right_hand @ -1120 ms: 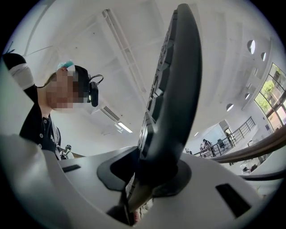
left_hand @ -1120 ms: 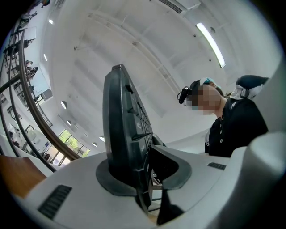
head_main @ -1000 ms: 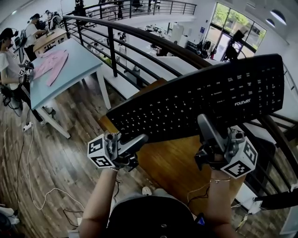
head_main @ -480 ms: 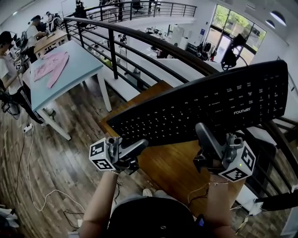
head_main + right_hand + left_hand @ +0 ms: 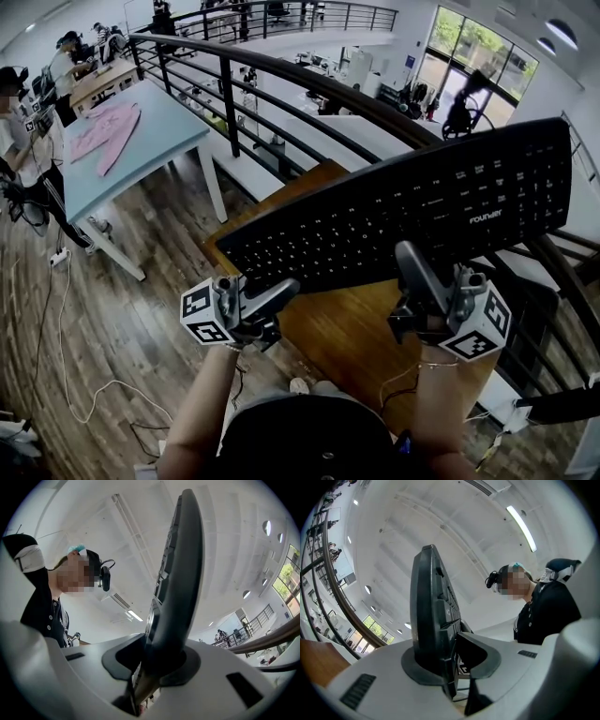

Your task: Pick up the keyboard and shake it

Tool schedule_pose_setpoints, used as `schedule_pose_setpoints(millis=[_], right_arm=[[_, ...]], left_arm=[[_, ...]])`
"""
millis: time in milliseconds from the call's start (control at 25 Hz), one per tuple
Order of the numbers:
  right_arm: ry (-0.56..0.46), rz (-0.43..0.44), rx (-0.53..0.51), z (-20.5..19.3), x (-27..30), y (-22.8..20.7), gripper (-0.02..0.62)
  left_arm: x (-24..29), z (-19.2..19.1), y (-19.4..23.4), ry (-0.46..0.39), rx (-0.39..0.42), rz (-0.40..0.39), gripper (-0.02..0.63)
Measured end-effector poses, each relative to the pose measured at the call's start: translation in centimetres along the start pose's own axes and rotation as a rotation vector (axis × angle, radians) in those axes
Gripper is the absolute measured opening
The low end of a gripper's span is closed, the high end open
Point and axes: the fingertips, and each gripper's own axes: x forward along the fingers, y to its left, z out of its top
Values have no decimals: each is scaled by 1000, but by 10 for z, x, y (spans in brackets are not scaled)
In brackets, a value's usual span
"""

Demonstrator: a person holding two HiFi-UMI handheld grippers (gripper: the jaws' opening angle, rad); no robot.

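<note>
long black plastic keyboard (image 5: 412,211) is reading matt overall, keycaps smooth, its rim catching a dull sheen in the left gripper view. left gripper (image 5: 284,284) and right gripper (image 5: 410,260) are showing moulded plastic shells, pale grey and smooth in their own views, with darker matt insets at the jaws. their marker cubes are looking like flat matt print. brown wooden tabletop (image 5: 347,328) is looking smooth, satin. dark wood plank floor (image 5: 122,319) is reflecting light, semi-gloss. black metal railing (image 5: 226,103) is looking painted, smooth. pale blue tabletop (image 5: 169,122) is looking flat, matt. pink cloth garment (image 5: 103,131) is looking soft, creased.
</note>
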Motion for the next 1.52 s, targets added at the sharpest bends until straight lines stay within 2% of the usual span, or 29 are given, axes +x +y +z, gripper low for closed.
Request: schedule_pose_setpoints(millis=[240,600,1160,1520], right_arm=[[-28,-21,21,0,-3,-8,110],[-114,5,104,-1,1,-9,118],[-316,105,318,-18,19,-30,120],[-452,208,403,-14,18,-33,115]], left_arm=[[2,11,-8,53,98,42,106],[1,33,-26,141,232,113,106],[0,73,-36,258,460,240,115],[12,81,-46,335,593,271,117]])
